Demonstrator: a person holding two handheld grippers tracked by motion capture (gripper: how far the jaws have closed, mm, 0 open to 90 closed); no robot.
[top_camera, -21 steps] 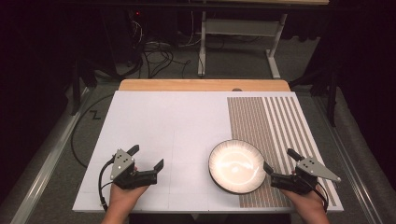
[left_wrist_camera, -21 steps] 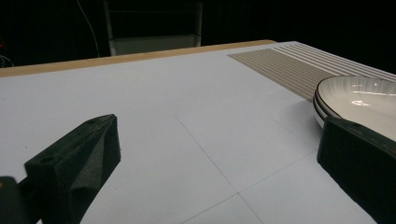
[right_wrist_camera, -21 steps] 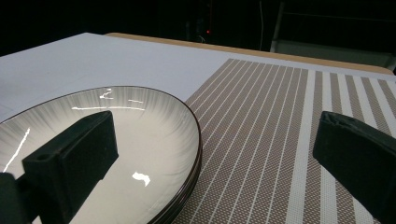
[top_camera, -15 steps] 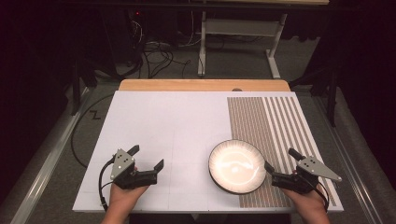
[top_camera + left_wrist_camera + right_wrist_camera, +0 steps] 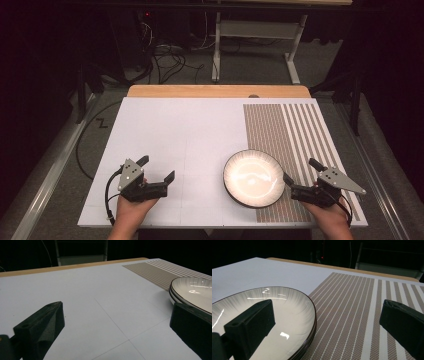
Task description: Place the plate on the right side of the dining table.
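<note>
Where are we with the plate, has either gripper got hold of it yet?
Not yet. Done: the plate lies half on the striped mat, half on the white board. In hand: the right gripper is open beside the plate's right rim, one finger close to it; contact is unclear. The left gripper is open over bare board, apart from the plate. Left: the grasp and any move.

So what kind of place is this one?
Probably a lab recording station, not a home: a white tabletop in a dark room, loose cables on the floor behind, and a metal desk frame.
</note>
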